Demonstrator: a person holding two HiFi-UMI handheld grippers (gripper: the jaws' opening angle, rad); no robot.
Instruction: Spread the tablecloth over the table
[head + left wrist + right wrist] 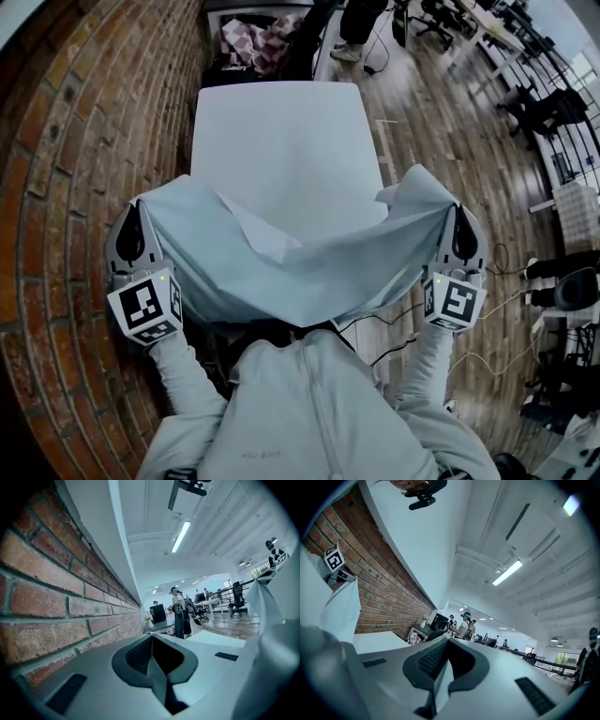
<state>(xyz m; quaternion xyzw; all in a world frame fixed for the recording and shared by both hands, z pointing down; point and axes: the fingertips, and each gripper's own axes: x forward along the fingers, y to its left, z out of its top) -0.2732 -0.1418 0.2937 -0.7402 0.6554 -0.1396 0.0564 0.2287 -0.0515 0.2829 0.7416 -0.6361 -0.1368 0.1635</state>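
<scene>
A pale blue-white tablecloth [291,267] hangs stretched between my two grippers above the near end of the white table [281,131], sagging in the middle with a fold near its centre. My left gripper [135,208] is shut on the cloth's left corner, and my right gripper [459,210] is shut on its right corner. In the left gripper view a thin strip of cloth [158,679] runs between the closed jaws of the left gripper [152,637]. The right gripper view shows the right gripper [447,641] the same way, cloth [439,679] pinched in its jaws. The table's far half lies bare.
A brick wall [66,141] runs close along the table's left side. A checkered cushion [258,42] sits beyond the far end, where a person [352,28] stands. Cables [394,328] lie on the wooden floor to the right, with desks and chairs [534,94] further off.
</scene>
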